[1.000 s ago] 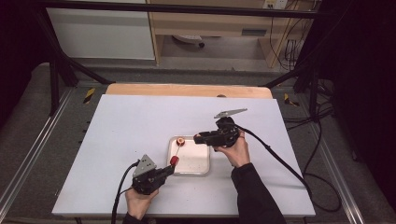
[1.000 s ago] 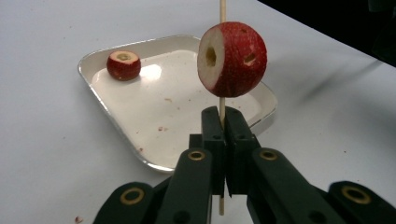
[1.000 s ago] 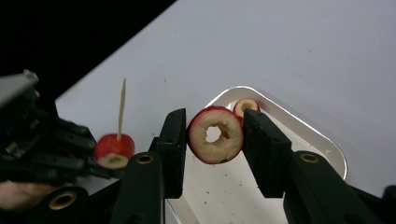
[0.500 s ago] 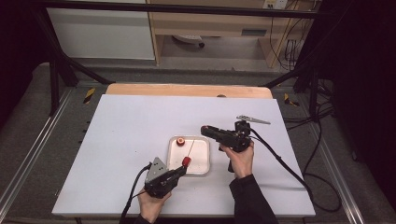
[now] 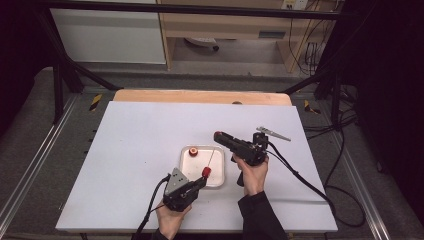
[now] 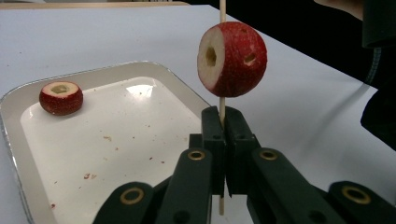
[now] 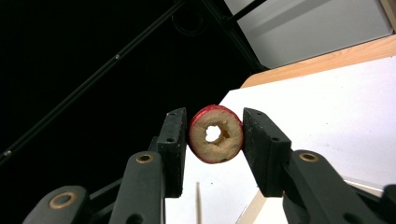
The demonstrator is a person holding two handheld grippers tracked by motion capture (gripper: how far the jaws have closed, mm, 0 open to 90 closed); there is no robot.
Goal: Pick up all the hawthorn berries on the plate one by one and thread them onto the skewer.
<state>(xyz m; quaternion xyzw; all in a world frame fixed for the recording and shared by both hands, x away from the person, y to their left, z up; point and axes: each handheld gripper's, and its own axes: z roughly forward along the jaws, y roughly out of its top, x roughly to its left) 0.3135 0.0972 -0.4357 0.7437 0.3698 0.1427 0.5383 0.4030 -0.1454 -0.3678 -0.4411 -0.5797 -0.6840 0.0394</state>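
Left tool [image 6: 222,140] clamped on thin wooden skewer [image 6: 222,109], upright, with red fruit piece [image 6: 232,59] threaded on it above tray's near edge. Right tool [image 7: 212,149] clamped on cored red slice [image 7: 215,134], raised above tabletop [image 5: 135,135]. Third cored piece [image 6: 60,97] lying in white tray [image 6: 140,74] at far corner.
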